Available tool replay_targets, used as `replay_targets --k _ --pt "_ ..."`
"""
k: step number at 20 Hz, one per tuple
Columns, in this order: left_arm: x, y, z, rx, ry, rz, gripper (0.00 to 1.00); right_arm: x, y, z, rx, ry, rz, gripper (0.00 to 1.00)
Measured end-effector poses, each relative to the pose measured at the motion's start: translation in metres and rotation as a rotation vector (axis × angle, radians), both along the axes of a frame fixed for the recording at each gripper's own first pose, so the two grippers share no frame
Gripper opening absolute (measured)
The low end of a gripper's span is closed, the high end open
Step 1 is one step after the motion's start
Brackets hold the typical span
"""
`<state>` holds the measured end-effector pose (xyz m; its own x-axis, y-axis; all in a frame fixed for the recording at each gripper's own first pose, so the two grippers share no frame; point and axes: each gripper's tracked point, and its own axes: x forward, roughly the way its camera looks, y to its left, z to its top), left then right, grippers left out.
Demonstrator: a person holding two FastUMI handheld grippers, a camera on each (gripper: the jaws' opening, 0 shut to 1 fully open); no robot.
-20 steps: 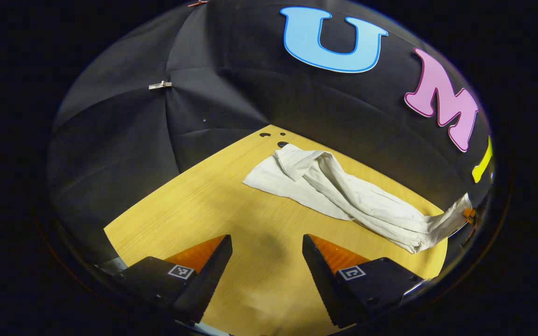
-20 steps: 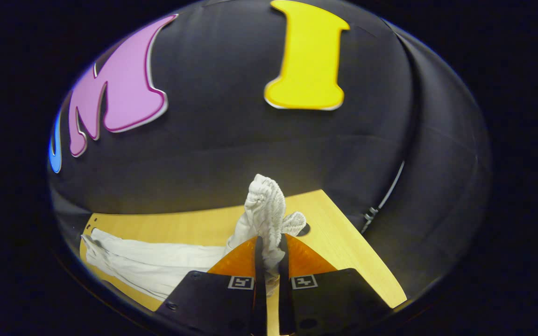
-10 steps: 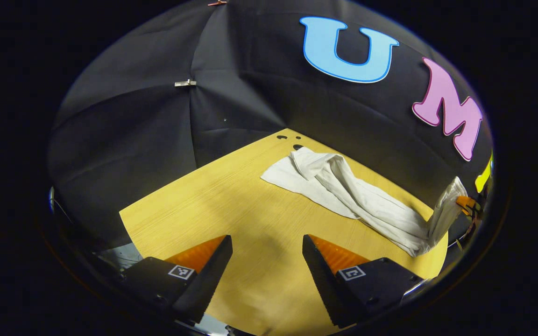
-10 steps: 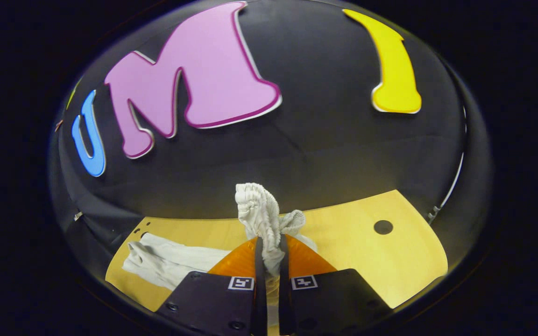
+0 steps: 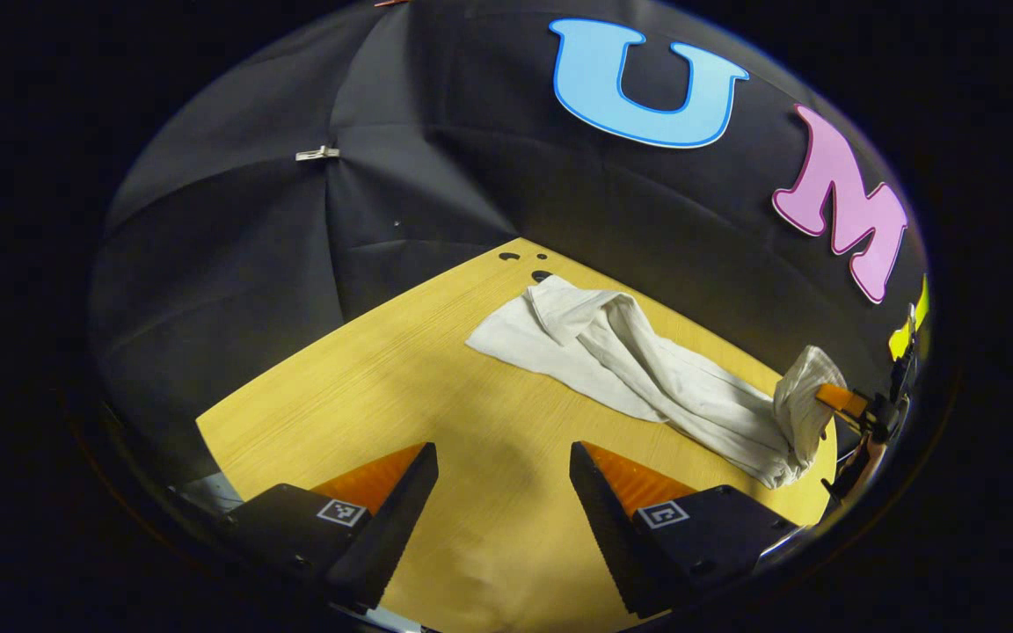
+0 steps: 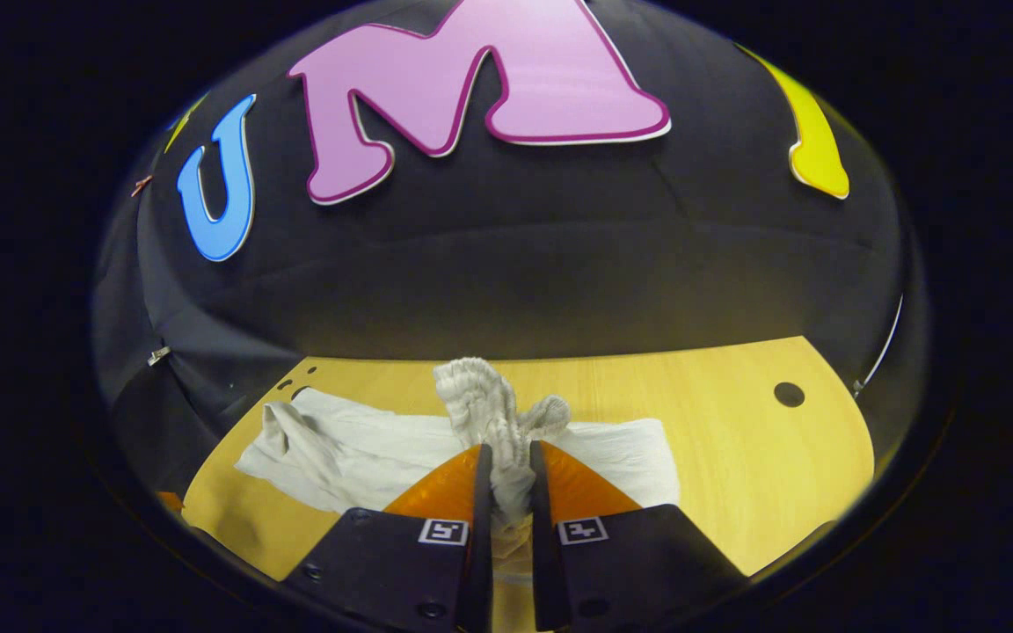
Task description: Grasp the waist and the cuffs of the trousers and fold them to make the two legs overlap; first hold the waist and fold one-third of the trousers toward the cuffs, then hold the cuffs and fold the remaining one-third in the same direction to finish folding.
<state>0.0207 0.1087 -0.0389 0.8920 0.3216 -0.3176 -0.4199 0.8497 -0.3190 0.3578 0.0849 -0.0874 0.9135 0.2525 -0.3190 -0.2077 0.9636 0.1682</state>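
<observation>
Off-white trousers (image 5: 638,369) lie stretched across the wooden table (image 5: 401,387), cuffs toward the far corner. My left gripper (image 5: 503,475) is open over bare wood, well short of the cloth, with nothing between its fingers. My right gripper (image 6: 506,479) is shut on the bunched, gathered waist (image 6: 493,413) of the trousers (image 6: 357,453) and holds it lifted off the table (image 6: 735,440). In the left gripper view that right gripper (image 5: 841,400) appears at the far right edge with the raised waist end (image 5: 801,400) folded back over the legs.
Black cloth walls close in the table on the far sides. Small dark holes (image 5: 524,259) mark the far corner near the cuffs, and another hole (image 6: 789,394) sits at the right of the table. Open wood lies left of the trousers.
My right gripper has swung left and carried the lifted waist over the legs toward the cuffs. The left gripper stays open and has barely shifted.
</observation>
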Motion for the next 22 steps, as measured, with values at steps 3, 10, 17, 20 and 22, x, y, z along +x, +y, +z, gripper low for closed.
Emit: replay_targets --k 3,10,17,20,22 --pt "0.035 0.03 0.01 -0.031 -0.027 -0.01 0.96 -0.016 0.036 -0.019 0.051 0.07 0.038 0.38" --pt "0.13 0.096 0.034 -0.092 -0.095 -0.07 0.96 -0.083 0.052 -0.028 -0.058 0.102 0.089 1.0" --pt "0.234 0.111 0.042 -0.086 -0.149 -0.171 0.95 -0.192 -0.043 0.028 -0.142 0.067 -0.079 0.99" --pt "0.274 0.108 0.038 -0.112 -0.145 -0.194 0.95 -0.255 -0.077 0.042 -0.105 0.09 -0.182 0.99" --pt "0.287 0.112 0.028 -0.054 -0.101 -0.19 0.95 -0.292 -0.099 0.038 -0.106 0.119 -0.253 0.99"
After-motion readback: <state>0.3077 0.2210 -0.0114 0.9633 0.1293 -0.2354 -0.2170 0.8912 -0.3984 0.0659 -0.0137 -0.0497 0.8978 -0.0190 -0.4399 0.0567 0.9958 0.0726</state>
